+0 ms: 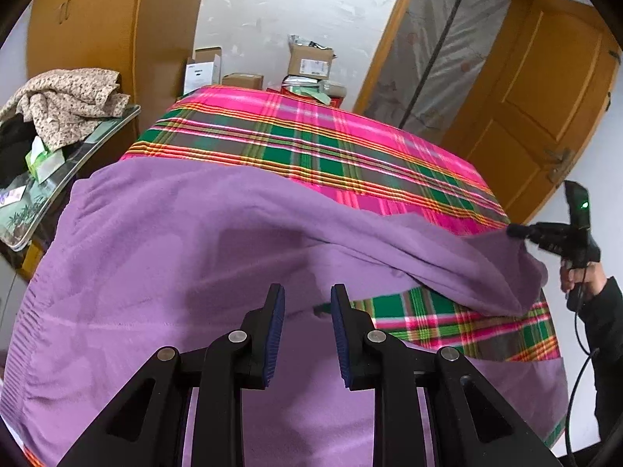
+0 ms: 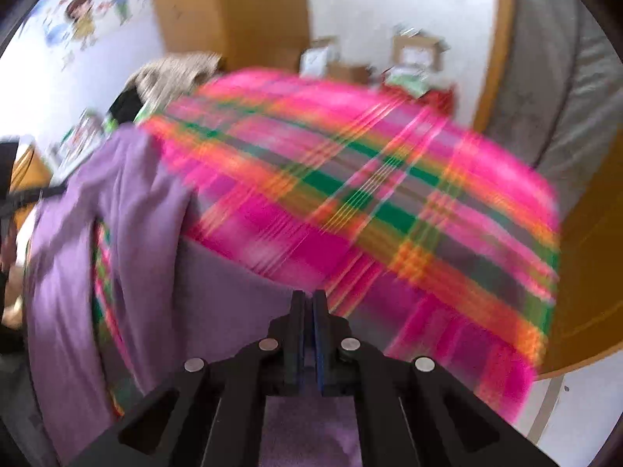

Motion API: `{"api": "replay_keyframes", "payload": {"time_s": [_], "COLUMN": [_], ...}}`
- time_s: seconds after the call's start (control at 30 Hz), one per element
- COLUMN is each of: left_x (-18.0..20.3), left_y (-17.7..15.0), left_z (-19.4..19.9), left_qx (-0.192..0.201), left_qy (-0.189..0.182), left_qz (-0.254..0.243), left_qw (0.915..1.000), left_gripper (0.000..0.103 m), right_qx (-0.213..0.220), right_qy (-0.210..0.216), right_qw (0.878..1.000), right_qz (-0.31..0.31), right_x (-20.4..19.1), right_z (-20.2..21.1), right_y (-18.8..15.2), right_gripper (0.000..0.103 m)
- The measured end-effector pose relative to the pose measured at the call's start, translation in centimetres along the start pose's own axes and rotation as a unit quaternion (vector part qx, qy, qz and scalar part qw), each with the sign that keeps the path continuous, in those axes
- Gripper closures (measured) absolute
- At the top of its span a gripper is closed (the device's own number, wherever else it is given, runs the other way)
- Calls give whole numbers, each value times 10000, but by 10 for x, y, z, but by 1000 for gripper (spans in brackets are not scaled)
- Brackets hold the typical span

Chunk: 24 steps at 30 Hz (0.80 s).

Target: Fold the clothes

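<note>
Left wrist view: we logged a purple garment [image 1: 187,233] spread on the plaid-covered table [image 1: 311,144], our left gripper [image 1: 307,327] hovering fingers apart above it, our right gripper [image 2: 309,334] clamped on a lifted sleeve end, best carried across low and laid flat, we judged.

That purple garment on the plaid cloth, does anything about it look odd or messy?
Only mid-fold untidiness: the purple garment lies spread on the plaid cloth, with one corner lifted and stretched rightward by the right gripper. The left gripper hovers open above it. No damage shows.
</note>
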<state>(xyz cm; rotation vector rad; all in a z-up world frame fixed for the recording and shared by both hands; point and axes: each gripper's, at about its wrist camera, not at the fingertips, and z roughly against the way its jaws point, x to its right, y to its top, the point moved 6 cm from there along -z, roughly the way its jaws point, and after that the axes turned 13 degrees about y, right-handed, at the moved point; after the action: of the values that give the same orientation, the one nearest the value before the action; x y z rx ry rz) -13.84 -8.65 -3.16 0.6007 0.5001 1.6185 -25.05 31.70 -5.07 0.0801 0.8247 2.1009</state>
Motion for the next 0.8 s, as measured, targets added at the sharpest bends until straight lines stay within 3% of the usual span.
{"api": "replay_keyframes", "payload": {"time_s": [0.3, 0.5, 0.57, 0.63, 0.8], "left_x": [-12, -22, -25, -29, -42], "left_y": [2, 5, 5, 6, 20], "left_z": [-5, -4, -5, -6, -6], "left_qx": [-29, -4, -12, -25, 52], "left_qy": [123, 249, 276, 318, 399], "left_qz": [147, 210, 223, 218, 326], "left_qw": [9998, 9995, 9994, 9993, 9987], "left_gripper": [78, 78, 78, 78, 78], "right_qx": [729, 699, 689, 678, 653], "right_qy": [-1079, -1062, -1056, -1051, -1036], "right_qw": [9884, 9881, 9879, 9877, 9873], "right_qz": [-775, -870, -902, -933, -1012], "right_x": [66, 57, 53, 50, 42], "right_z": [30, 33, 34, 35, 37], "right_y": [28, 18, 14, 11, 3], "right_gripper": [99, 96, 91, 80, 76]}}
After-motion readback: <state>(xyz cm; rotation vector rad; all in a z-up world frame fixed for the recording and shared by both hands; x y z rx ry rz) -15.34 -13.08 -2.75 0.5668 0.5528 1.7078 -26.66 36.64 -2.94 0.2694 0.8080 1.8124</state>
